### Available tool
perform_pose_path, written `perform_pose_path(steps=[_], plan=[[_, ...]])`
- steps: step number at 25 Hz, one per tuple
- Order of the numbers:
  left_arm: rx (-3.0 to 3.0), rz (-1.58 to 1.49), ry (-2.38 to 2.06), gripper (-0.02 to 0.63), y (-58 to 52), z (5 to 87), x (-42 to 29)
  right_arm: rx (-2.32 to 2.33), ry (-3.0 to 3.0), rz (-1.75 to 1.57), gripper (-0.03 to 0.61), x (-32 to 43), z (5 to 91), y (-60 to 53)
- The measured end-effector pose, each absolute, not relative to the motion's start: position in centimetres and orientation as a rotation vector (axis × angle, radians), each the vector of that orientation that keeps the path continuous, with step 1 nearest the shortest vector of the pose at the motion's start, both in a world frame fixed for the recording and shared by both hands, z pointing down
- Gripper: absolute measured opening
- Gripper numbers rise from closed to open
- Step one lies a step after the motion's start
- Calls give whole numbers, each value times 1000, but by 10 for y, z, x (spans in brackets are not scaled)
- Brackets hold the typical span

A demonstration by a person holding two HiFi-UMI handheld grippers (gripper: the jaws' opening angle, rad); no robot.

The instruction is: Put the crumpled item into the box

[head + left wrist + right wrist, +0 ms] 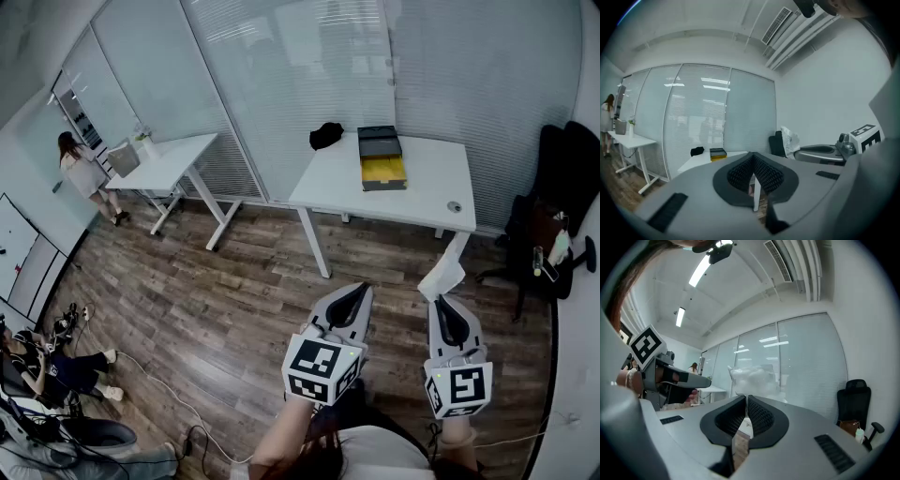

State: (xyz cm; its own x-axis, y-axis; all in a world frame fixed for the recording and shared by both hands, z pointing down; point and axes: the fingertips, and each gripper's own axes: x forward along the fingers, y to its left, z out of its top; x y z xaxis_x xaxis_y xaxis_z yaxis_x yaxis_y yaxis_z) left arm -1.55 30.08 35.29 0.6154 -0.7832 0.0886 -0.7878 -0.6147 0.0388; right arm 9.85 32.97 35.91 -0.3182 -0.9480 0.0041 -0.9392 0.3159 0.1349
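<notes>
A: Left to right, how do things stand?

B: The left hand-held gripper [360, 292] has its jaws pressed together on nothing. The right hand-held gripper [441, 302] is pinched tight on the crumpled white sheet [442, 275], held in the air well apart from the open dark box with a yellow inside [382, 159] on the white counter [427, 187].

A: So it's the carry?

B: I judge so. Next it must reach over the box and let go. Only the head view shows that gap; the right gripper view shows the pinch but no box.
</notes>
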Motion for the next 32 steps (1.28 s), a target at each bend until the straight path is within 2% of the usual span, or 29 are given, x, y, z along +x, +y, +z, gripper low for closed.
perform_pose_path(steps=[32], plan=[[2788, 80, -1185, 15, 156, 371, -66, 1875, -2371, -146, 43, 41, 367, 185]])
